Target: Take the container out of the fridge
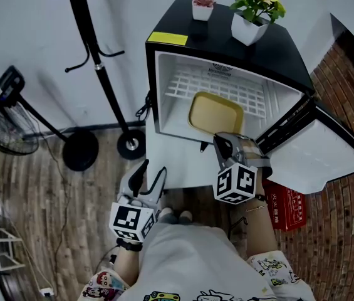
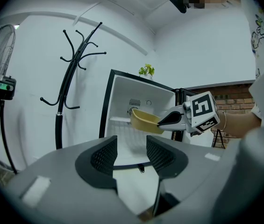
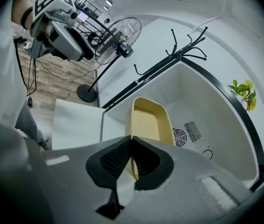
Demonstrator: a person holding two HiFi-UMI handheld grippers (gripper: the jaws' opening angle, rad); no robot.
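Note:
A shallow yellow container (image 1: pixel 215 113) sits at the front of the open black fridge (image 1: pixel 227 49), over its white wire shelf. My right gripper (image 1: pixel 222 140) is shut on the container's near rim. In the right gripper view the pads (image 3: pixel 132 155) pinch the thin yellow wall of the container (image 3: pixel 150 122). My left gripper (image 1: pixel 150 175) hangs lower and to the left, in front of the fridge, open and holding nothing. From the left gripper view its jaws (image 2: pixel 132 153) stand apart, and beyond them the container (image 2: pixel 143 120) is in the right gripper (image 2: pixel 178 119).
The fridge door (image 1: pixel 317 149) is swung open to the right. Two potted plants (image 1: pixel 203 6) (image 1: pixel 257 11) stand on the fridge top. A black coat stand (image 1: pixel 95 61) and a fan (image 1: pixel 1 105) are on the left. A red box (image 1: pixel 286 209) lies on the floor at right.

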